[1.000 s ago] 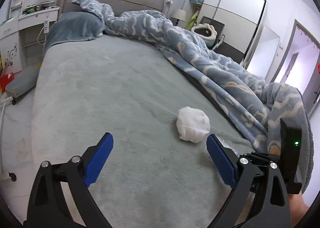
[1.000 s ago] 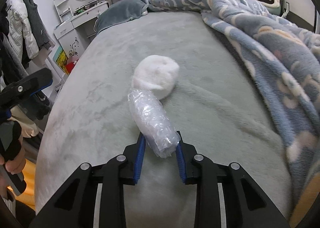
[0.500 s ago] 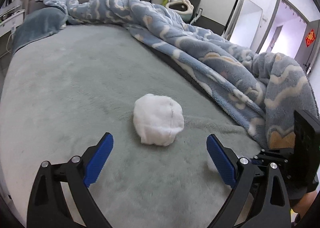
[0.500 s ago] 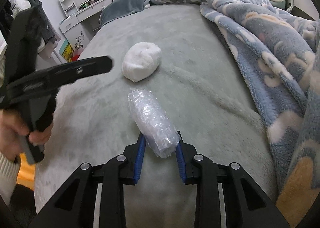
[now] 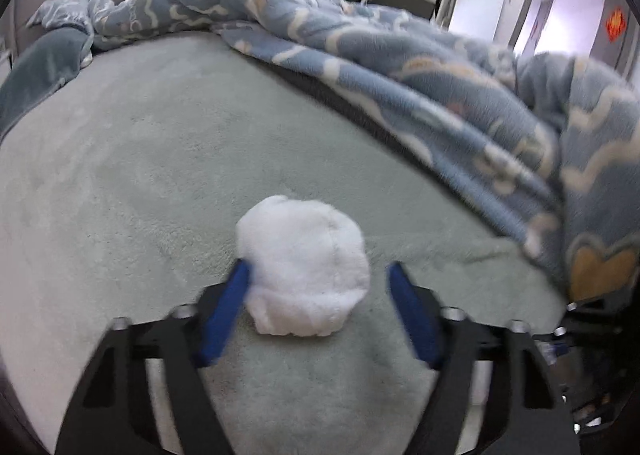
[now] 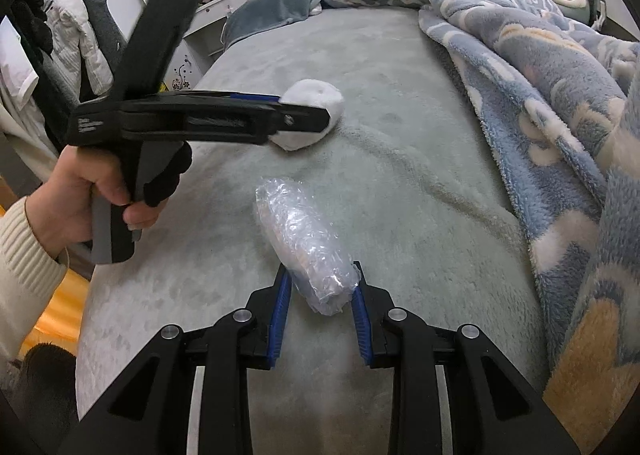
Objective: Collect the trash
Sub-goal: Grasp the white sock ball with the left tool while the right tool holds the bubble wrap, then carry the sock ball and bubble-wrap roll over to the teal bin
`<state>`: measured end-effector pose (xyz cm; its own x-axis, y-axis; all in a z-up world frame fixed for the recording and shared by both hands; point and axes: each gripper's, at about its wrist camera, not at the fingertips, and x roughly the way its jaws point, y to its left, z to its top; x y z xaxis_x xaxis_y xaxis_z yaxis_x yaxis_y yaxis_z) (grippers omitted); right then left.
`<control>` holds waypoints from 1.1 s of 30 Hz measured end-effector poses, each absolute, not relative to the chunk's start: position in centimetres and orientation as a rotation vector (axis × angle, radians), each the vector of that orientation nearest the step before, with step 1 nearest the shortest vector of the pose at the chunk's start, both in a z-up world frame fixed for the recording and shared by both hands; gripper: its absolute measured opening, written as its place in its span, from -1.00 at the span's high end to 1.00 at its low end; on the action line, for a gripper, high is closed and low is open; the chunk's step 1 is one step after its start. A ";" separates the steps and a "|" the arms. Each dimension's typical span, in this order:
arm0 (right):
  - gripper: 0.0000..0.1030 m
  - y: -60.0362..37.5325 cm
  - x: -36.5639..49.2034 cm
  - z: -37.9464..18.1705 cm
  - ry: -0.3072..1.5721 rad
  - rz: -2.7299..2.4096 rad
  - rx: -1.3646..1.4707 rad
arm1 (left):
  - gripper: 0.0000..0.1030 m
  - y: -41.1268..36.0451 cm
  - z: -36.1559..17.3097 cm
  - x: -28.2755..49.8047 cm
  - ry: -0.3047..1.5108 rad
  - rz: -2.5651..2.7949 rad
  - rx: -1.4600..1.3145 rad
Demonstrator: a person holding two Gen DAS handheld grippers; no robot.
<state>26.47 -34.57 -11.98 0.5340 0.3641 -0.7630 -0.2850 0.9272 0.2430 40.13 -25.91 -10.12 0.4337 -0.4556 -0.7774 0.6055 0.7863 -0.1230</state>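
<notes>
Left claw (image 5: 318,275) brackets white wad (image 5: 304,267); right claw (image 6: 319,295) grips plastic roll (image 6: 306,243) (crinkly).

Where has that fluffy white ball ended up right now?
The white ball lies on the grey-green bedspread, between the open fingers of the left gripper, its left side against one blue pad. The blue blanket is heaped to its right.

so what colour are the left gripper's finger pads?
Blue pads on a black frame, best seen in the left wrist view.
</notes>
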 end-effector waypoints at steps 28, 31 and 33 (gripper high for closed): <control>0.43 -27.7 21.4 -9.9 0.925 0.389 0.010 | 0.39 -14.5 -4.4 26.5 0.866 -0.550 0.102; 0.43 -27.1 20.5 -10.0 0.920 0.396 0.044 | 0.39 -12.8 -3.7 24.6 0.857 -0.517 0.087; 0.43 -26.1 20.1 -9.9 0.915 0.399 0.049 | 0.39 -11.7 -3.1 23.1 0.852 -0.491 0.077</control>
